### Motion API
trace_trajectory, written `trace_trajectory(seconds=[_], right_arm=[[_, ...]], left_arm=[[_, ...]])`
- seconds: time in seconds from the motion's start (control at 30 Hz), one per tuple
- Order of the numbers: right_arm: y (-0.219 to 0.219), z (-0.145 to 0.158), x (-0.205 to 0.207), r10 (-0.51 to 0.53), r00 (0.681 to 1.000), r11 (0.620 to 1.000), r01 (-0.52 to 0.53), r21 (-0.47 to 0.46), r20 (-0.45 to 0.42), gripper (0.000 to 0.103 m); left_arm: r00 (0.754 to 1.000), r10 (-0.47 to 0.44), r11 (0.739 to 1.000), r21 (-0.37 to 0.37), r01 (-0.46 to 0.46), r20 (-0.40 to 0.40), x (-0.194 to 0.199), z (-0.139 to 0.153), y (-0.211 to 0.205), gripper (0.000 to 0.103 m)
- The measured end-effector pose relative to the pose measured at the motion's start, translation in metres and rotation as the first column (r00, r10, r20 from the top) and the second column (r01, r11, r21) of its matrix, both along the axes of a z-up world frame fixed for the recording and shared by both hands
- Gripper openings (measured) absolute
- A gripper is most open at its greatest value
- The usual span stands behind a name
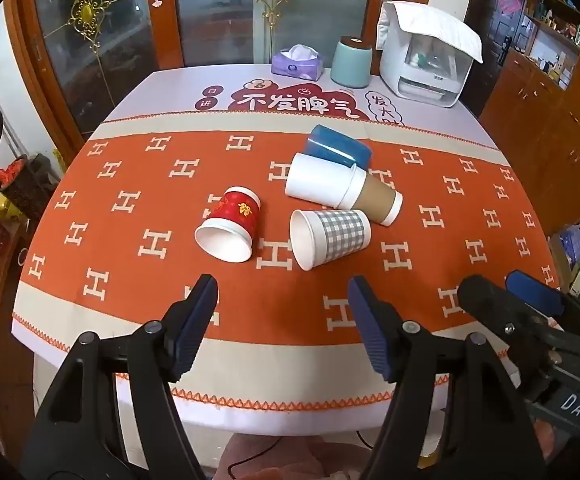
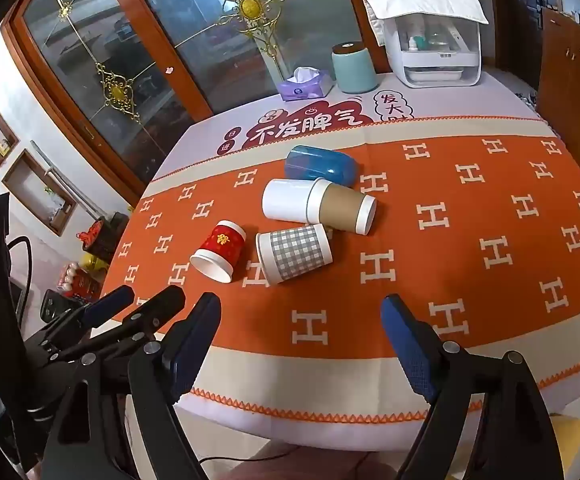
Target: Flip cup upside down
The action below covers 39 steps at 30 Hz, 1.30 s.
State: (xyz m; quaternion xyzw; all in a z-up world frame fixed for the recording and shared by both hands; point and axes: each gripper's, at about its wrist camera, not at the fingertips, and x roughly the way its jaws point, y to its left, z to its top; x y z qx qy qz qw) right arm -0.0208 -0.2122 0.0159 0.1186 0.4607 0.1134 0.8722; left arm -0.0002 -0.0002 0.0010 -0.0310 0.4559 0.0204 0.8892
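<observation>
Several cups lie on their sides on the orange tablecloth point(image 1: 130, 184): a red paper cup point(image 1: 232, 222) point(image 2: 220, 250), a grey checked cup point(image 1: 332, 236) point(image 2: 294, 252), a white and brown cup point(image 1: 342, 190) point(image 2: 318, 204), and a blue cup point(image 1: 338, 146) point(image 2: 320, 164) behind them. My left gripper point(image 1: 280, 316) is open and empty, above the near part of the table, short of the cups. My right gripper point(image 2: 302, 336) is open and empty, also short of the cups. It shows at the right edge of the left wrist view point(image 1: 510, 300), and the left gripper shows at the left in the right wrist view point(image 2: 142, 304).
At the table's far edge stand a purple tissue box point(image 1: 298, 64), a teal canister point(image 1: 352, 62) and a white appliance point(image 1: 426, 56) with a cloth on top. Glass doors stand behind the table. A wooden cabinet point(image 1: 550, 92) is at the right.
</observation>
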Motion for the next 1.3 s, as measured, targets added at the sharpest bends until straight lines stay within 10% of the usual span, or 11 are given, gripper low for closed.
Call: trace_trajectory(seconds=[1.3], right_arm=[[0.006,0.013,-0.022,0.003,1.000,1.000,-0.002,-0.025,0.005,0.084]], left_arm=[[1.000,-0.002,1.000,0.006,0.002,-0.023,-0.021,0.000,0.002,0.065]])
